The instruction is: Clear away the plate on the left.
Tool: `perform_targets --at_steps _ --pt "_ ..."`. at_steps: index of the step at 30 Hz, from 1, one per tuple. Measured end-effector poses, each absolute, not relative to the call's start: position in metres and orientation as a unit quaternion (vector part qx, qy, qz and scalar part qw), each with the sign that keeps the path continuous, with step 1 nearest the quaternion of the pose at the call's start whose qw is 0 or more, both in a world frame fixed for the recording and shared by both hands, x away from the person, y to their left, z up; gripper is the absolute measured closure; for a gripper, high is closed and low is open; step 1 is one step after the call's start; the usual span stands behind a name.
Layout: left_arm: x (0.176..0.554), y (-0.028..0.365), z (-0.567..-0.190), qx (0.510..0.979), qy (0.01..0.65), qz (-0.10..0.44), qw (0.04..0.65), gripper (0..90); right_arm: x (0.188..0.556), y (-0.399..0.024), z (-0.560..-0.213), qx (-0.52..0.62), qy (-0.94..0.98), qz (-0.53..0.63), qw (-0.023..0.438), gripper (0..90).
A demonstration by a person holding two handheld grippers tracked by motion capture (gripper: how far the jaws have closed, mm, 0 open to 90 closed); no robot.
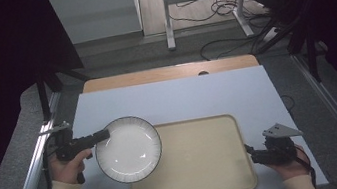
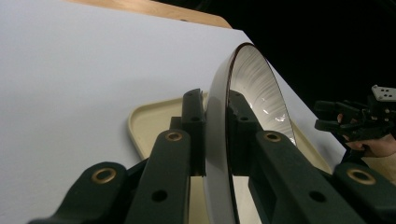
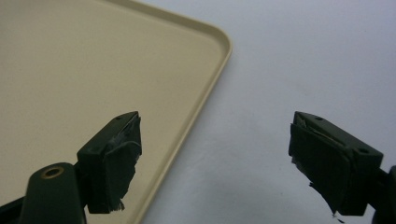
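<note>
Left tool clamped on the rim of the plate, held over the tray's left edge, near the table's front left. Right tool, jaws apart and empty, near the front right corner. Risk: a thin rim grip may let the plate pivot and slip.

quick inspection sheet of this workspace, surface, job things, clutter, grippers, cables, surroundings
surface: pale blue-grey table top, wooden strip along its far edge.
job's things: white plate with dark rim, held over the left end of the beige tray; tray bare.
clutter: nothing seen.
grippers: left gripper shut on the plate's rim; right gripper open, jaws either side of the tray's edge, not touching it.
cables: black cables loose on the floor beyond the table.
surroundings: metal stand legs behind, dark curtains at both sides.
</note>
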State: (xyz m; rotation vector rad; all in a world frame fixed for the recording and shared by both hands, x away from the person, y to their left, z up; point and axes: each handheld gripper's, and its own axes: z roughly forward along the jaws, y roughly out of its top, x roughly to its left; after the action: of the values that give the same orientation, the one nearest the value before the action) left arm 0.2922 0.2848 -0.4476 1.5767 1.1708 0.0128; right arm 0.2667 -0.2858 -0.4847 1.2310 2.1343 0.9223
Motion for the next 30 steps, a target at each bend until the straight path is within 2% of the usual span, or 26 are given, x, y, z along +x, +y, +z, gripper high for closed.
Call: perform_targets --at_steps 30 --pt "0.315 0.208 -0.460 0.705 0.461 -0.038 0.537 80.7 0.266 -0.288 -0.484 0.452 0.784 0.341 0.253 17.6"
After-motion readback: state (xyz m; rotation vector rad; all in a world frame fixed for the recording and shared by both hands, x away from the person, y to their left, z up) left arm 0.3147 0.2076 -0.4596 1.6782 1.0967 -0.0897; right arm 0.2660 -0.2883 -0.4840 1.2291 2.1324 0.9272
